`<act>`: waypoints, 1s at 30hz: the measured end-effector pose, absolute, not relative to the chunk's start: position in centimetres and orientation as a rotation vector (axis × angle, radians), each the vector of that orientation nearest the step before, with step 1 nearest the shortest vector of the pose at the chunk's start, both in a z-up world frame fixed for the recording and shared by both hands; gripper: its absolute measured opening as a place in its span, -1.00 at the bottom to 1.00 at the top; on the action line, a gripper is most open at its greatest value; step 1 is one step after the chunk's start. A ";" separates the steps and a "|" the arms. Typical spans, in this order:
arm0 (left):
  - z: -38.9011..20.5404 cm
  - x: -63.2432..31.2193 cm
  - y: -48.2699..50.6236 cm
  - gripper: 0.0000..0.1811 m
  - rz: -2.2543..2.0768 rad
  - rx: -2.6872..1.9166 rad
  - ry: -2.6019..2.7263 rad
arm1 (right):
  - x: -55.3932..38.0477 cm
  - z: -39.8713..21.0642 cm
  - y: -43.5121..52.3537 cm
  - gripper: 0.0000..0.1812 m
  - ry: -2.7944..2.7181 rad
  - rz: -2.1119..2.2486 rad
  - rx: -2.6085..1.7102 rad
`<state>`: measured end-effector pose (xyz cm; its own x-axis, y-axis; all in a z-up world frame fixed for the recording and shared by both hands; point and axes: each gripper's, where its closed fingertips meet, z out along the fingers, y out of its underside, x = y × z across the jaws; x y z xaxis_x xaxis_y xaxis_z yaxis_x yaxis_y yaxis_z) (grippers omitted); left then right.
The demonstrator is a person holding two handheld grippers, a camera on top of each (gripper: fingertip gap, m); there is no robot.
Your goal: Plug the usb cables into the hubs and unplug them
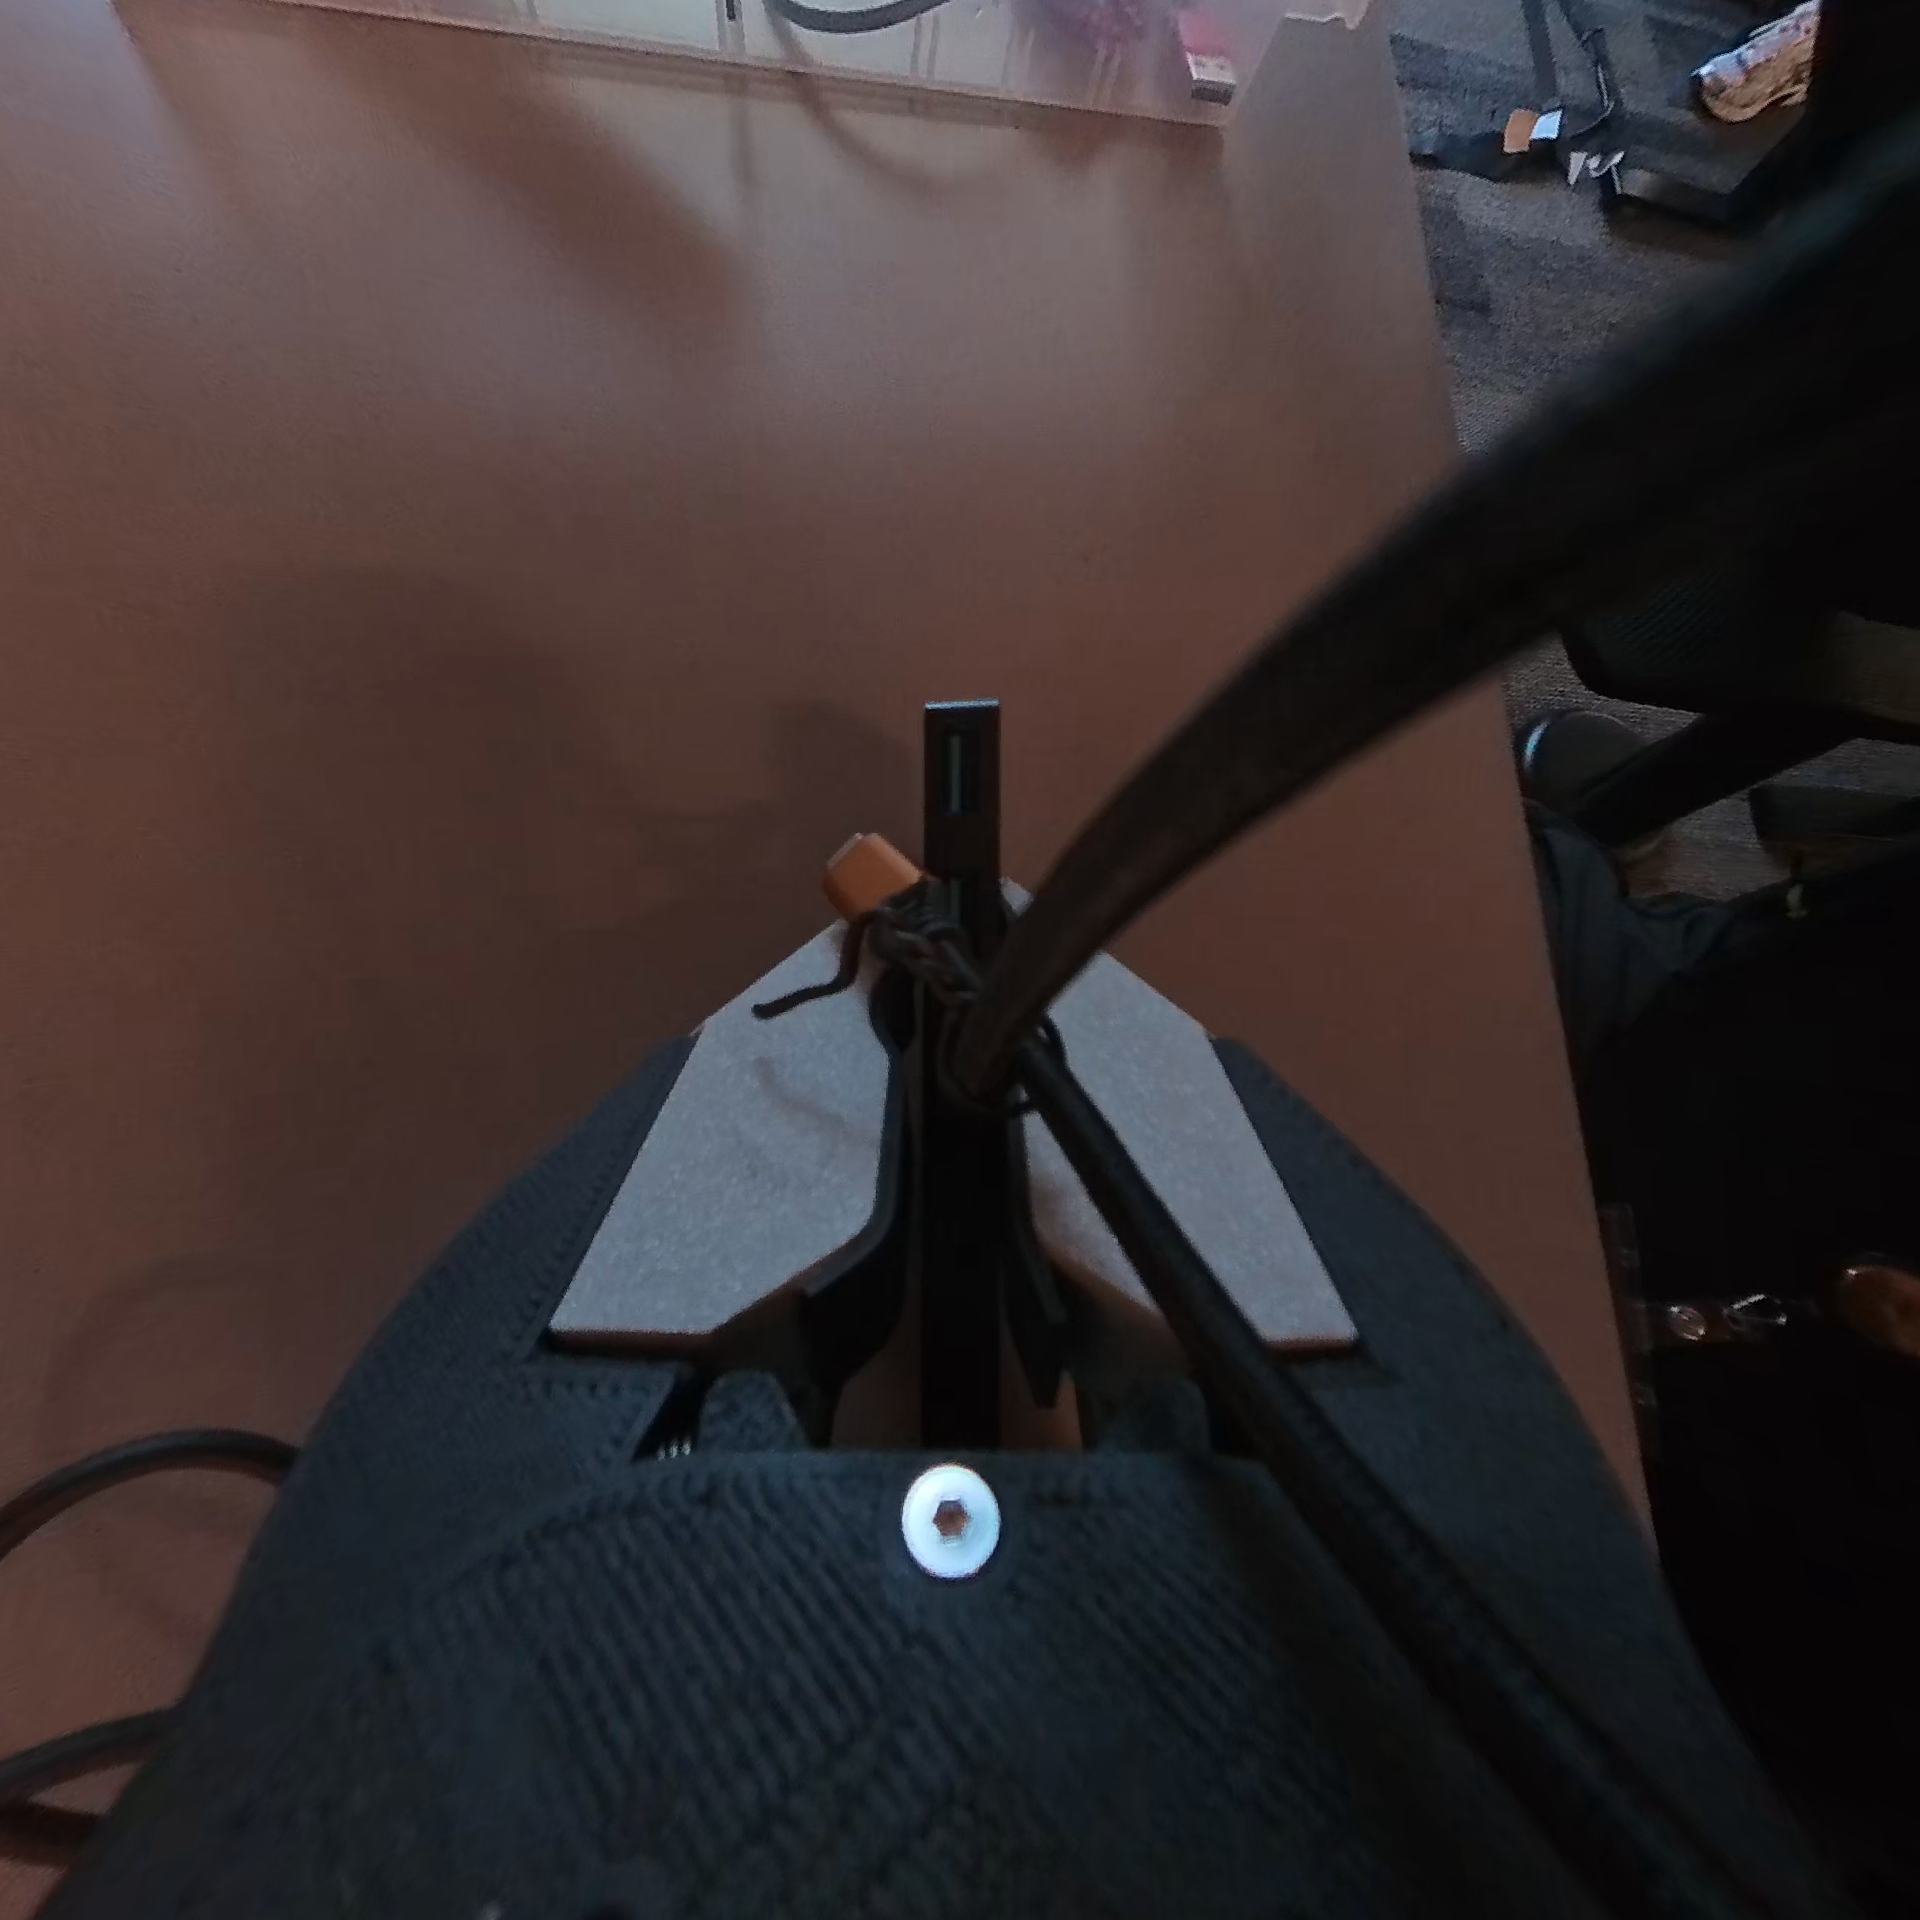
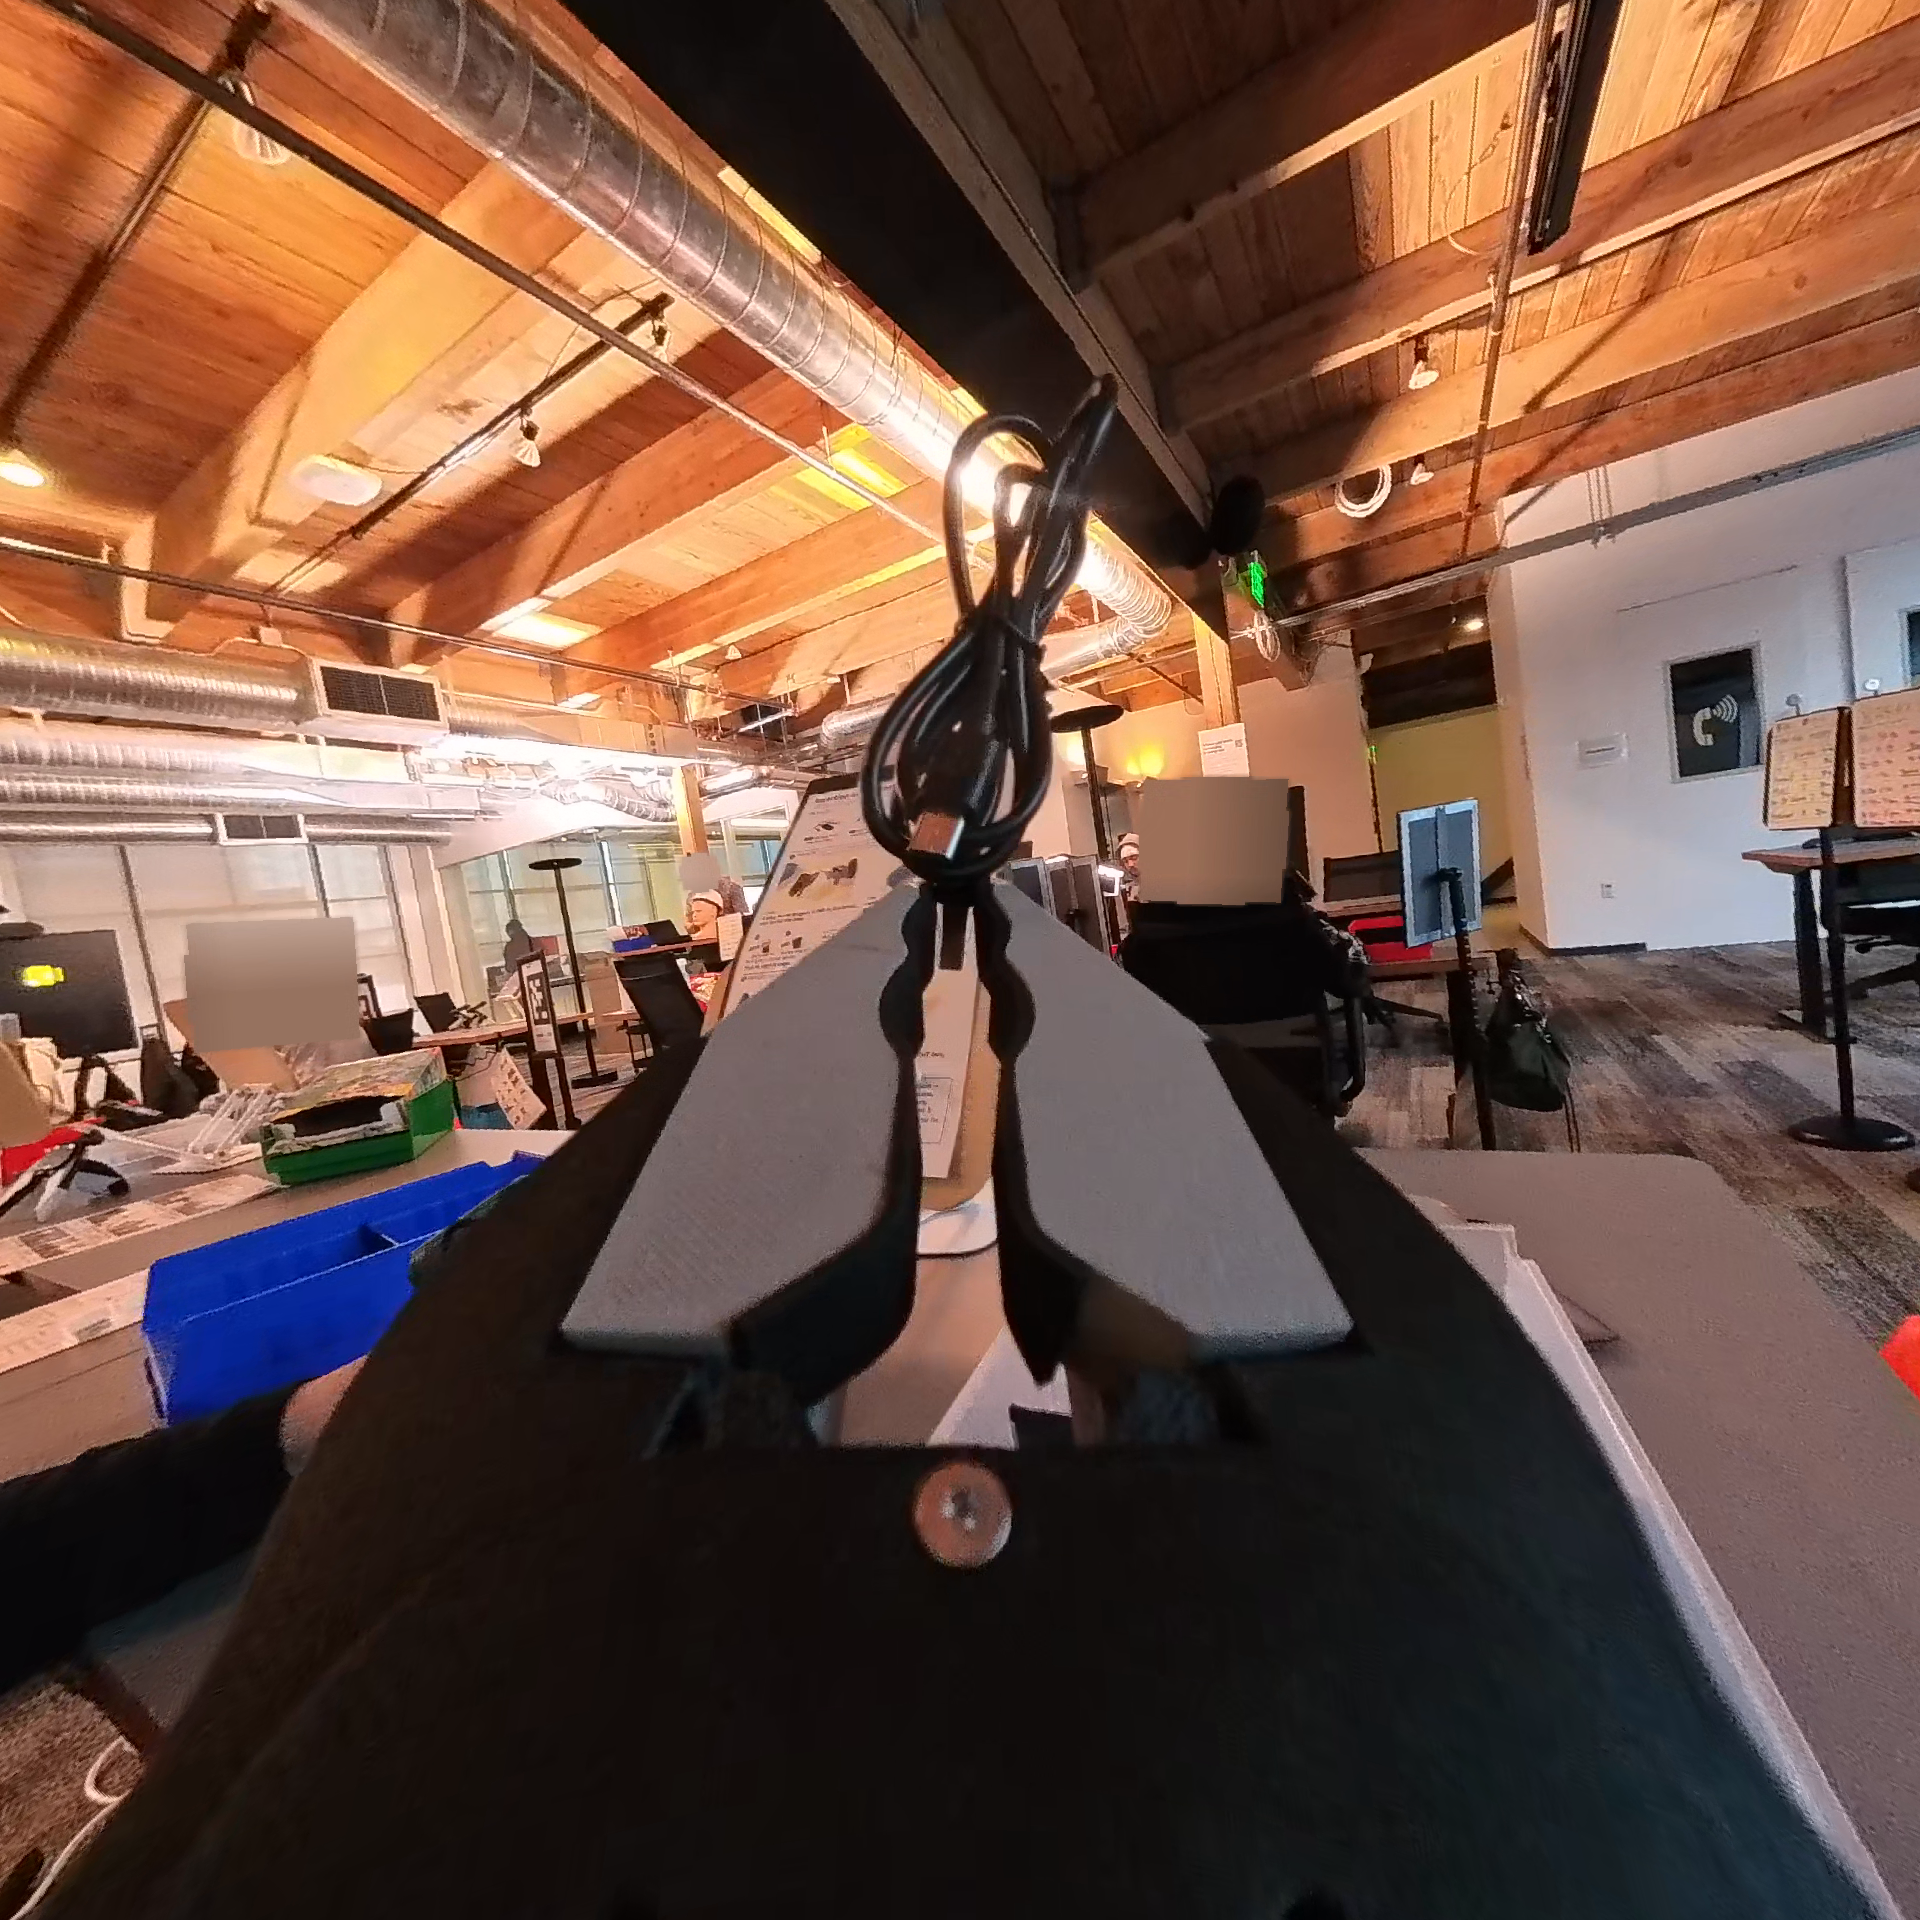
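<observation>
In the left wrist view my left gripper [image 1: 961,914] is shut on a slim black USB hub [image 1: 961,774]. The hub stands on edge between the grey fingers [image 1: 748,1164] with an open port on its far end. It is held above the brown table [image 1: 520,520]. A braided cord with an orange plug [image 1: 868,873] and a thick black cable [image 1: 1299,727] run from the hub to the right. In the right wrist view my right gripper [image 2: 951,914] is shut on a coiled black USB cable [image 2: 982,665], raised high and pointing up toward the ceiling. Its plug [image 2: 940,831] hangs just above the fingertips.
The table's right edge [image 1: 1475,623] drops to a carpeted floor with chair legs. A clear bin [image 1: 935,52] stands at the table's far edge. A black cable [image 1: 104,1475] lies at the lower left. The right wrist view shows a blue bin [image 2: 312,1278], a green box [image 2: 364,1117] and people at far desks. My hands' fingertips stand some 40 centimetres from each other.
</observation>
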<state>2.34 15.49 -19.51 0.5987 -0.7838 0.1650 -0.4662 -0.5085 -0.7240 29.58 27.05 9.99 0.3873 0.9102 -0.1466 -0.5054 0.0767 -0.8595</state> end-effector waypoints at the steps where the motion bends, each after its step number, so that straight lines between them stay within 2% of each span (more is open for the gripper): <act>1: -19.5 2.3 15.5 -0.87 -0.643 -2.185 0.983 | 29.6 9.9 27.2 -0.96 -0.496 1.128 -1.013; 9: -19.5 2.3 15.5 -0.87 -0.643 -2.187 0.983 | 29.5 6.9 30.1 -0.97 -0.507 1.056 -1.175; 15: -19.2 2.2 15.8 -0.88 -0.616 -2.168 0.973 | 28.3 -3.9 33.8 -0.95 -0.688 0.806 -1.836; 24: -19.3 2.1 15.8 -0.88 -0.615 -2.170 0.971 | 27.6 -16.2 33.1 -0.92 -0.962 0.491 -2.433; 28: -18.9 2.1 15.9 -0.88 -0.613 -2.157 0.963 | 27.1 -15.0 33.2 -0.92 -0.962 0.408 -2.412; 30: -18.7 2.1 15.9 -0.88 -0.610 -2.146 0.960 | 27.3 -13.1 33.6 -0.76 -0.938 0.308 -2.339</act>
